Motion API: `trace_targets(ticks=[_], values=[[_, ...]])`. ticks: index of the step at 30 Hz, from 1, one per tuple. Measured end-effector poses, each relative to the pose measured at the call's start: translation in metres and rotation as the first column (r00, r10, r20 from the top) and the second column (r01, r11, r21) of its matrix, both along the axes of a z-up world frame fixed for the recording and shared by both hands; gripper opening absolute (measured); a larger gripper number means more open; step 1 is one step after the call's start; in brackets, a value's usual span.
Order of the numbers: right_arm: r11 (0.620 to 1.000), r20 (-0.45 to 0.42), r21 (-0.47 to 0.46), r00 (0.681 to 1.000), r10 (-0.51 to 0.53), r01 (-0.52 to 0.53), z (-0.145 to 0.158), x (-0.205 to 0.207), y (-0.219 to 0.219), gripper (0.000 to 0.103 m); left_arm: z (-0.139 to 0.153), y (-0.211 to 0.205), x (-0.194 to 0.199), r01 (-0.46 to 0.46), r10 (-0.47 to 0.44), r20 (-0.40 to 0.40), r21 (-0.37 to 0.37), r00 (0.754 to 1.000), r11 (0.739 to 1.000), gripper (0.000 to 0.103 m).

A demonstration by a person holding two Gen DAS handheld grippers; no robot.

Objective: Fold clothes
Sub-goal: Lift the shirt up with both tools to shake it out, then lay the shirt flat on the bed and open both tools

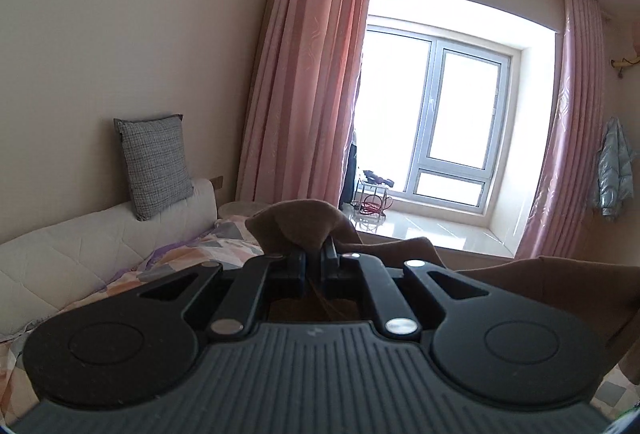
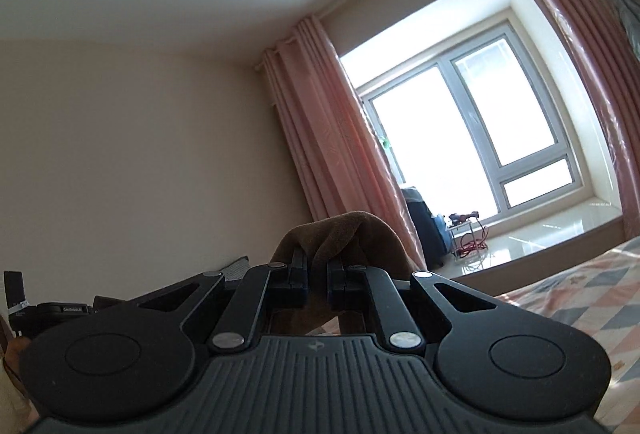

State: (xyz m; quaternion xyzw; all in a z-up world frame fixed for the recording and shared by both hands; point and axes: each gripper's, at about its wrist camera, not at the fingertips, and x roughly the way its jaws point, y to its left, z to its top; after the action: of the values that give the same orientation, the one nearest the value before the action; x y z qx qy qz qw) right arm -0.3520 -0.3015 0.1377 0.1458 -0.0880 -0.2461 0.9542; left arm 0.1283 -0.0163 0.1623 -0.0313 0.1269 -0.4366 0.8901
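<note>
A brown garment (image 1: pixel 298 224) is pinched in my left gripper (image 1: pixel 314 260), whose two black fingers are shut on a bunched fold of it. More of the same brown cloth (image 1: pixel 560 286) stretches off to the right and hangs below. In the right wrist view my right gripper (image 2: pixel 316 272) is shut on another fold of the brown garment (image 2: pixel 340 234), which drapes over the fingertips. Both grippers are raised above the bed and tilted up toward the window. The lower part of the garment is hidden behind the gripper bodies.
A bed with a patterned quilt (image 1: pixel 192 254) lies below, also seen as the quilt (image 2: pixel 580 294) at the right. A white headboard (image 1: pixel 80 246) carries a grey cushion (image 1: pixel 154 164). Pink curtains (image 1: pixel 308 74) frame a window (image 1: pixel 452 122). A silver jacket (image 1: pixel 614 170) hangs on the right wall.
</note>
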Motion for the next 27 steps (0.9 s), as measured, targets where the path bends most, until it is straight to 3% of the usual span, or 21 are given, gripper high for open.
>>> trace_targets(ticks=[3,6,9,11,13,15,16,17,19,20,21,22,23,24,25,27], values=[[0.999,-0.013,-0.043,1.0,-0.018,0.018,0.016,-0.027,-0.001,0.007,0.016,0.002,-0.026,0.023,-0.023,0.011,-0.013,1.0,1.0,0.004],[0.997,-0.047,-0.025,0.997,-0.069,0.068,0.013,-0.041,-0.031,0.007,0.032,-0.026,-0.044,0.075,-0.075,0.042,0.009,0.996,0.997,0.004],[0.988,-0.12,0.032,0.982,-0.145,0.15,-0.013,-0.044,-0.081,0.008,0.024,-0.096,-0.055,0.159,-0.162,0.033,0.073,0.986,0.985,0.005],[0.969,-0.196,0.111,0.961,-0.195,0.219,-0.052,-0.029,-0.13,0.008,0.0,-0.162,-0.057,0.212,-0.215,0.002,0.145,0.977,0.966,0.005],[0.936,-0.304,0.179,0.922,-0.241,0.304,-0.098,-0.017,-0.178,0.008,-0.038,-0.24,-0.051,0.269,-0.268,-0.037,0.244,0.963,0.932,0.01],[0.877,-0.441,0.236,0.85,-0.287,0.418,-0.154,-0.014,-0.226,0.009,-0.092,-0.321,-0.048,0.312,-0.303,-0.083,0.358,0.949,0.88,0.02],[0.836,-0.518,0.269,0.804,-0.293,0.478,-0.185,-0.014,-0.25,0.01,-0.124,-0.356,-0.05,0.331,-0.318,-0.103,0.426,0.942,0.842,0.037],[0.785,-0.581,0.323,0.765,-0.276,0.529,-0.218,-0.016,-0.272,0.012,-0.16,-0.388,-0.052,0.341,-0.327,-0.118,0.498,0.938,0.797,0.041],[0.642,-0.68,0.444,0.702,-0.213,0.625,-0.287,-0.024,-0.298,0.025,-0.23,-0.428,-0.054,0.343,-0.326,-0.149,0.63,0.934,0.697,0.041],[0.586,-0.718,0.466,0.67,-0.188,0.663,-0.316,-0.03,-0.295,0.026,-0.261,-0.432,-0.054,0.344,-0.32,-0.165,0.674,0.933,0.654,0.041],[0.537,-0.753,0.474,0.638,-0.164,0.698,-0.343,-0.036,-0.286,0.027,-0.285,-0.428,-0.052,0.348,-0.315,-0.182,0.697,0.931,0.627,0.041],[0.504,-0.761,0.491,0.631,-0.148,0.71,-0.365,-0.043,-0.279,0.027,-0.303,-0.419,-0.048,0.356,-0.305,-0.204,0.701,0.93,0.618,0.046],[0.481,-0.747,0.52,0.649,-0.143,0.706,-0.381,-0.05,-0.258,0.028,-0.319,-0.397,-0.038,0.364,-0.283,-0.235,0.697,0.93,0.618,0.051],[0.456,-0.724,0.557,0.675,-0.142,0.694,-0.39,-0.058,-0.235,0.038,-0.333,-0.369,-0.02,0.368,-0.253,-0.268,0.691,0.93,0.622,0.056],[0.425,-0.709,0.588,0.692,-0.137,0.688,-0.395,-0.066,-0.215,0.049,-0.346,-0.346,-0.006,0.359,-0.211,-0.293,0.694,0.933,0.624,0.057],[0.36,-0.688,0.642,0.716,-0.118,0.677,-0.408,-0.078,-0.172,0.05,-0.376,-0.295,0.015,0.304,-0.087,-0.321,0.725,0.943,0.618,0.057]])
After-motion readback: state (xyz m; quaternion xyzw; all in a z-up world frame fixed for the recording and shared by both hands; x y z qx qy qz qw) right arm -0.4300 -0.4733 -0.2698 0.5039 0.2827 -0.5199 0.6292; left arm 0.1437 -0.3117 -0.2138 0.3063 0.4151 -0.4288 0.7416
